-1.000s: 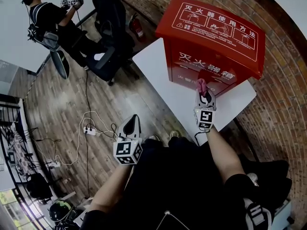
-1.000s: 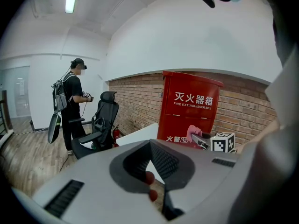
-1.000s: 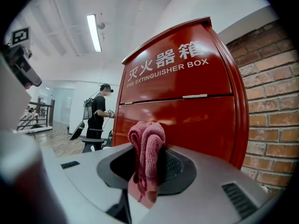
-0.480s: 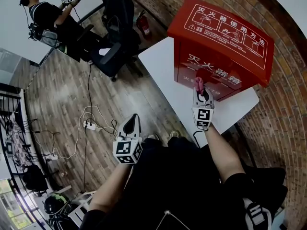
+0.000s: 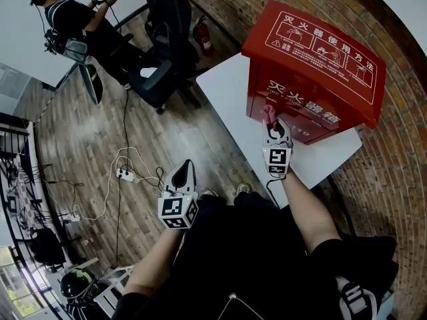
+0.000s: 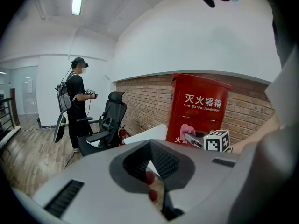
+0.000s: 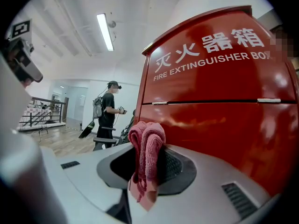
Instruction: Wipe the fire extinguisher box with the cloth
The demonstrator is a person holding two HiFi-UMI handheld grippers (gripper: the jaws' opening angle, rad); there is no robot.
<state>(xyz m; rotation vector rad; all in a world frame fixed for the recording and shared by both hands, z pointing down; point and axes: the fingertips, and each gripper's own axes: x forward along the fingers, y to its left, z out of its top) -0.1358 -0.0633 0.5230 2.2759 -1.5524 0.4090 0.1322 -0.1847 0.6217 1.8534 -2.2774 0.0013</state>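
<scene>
Left gripper [image 5: 185, 168] low by the body, jaws together, empty. Right gripper [image 5: 273, 127] clamps folded pink cloth [image 5: 269, 115], wad at lower front of fire extinguisher box [image 5: 313, 59] on white table [image 5: 227, 92]; contact unclear. Judged: wiping barely begun, lid and sides left

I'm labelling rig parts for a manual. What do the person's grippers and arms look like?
The left gripper and right gripper are light grey shells tapering to a point, with dark ribbed pads inside. Each carries a white cube with black square markers. A thin dark cable trails from the right one. Sleeves are short and black.
</scene>
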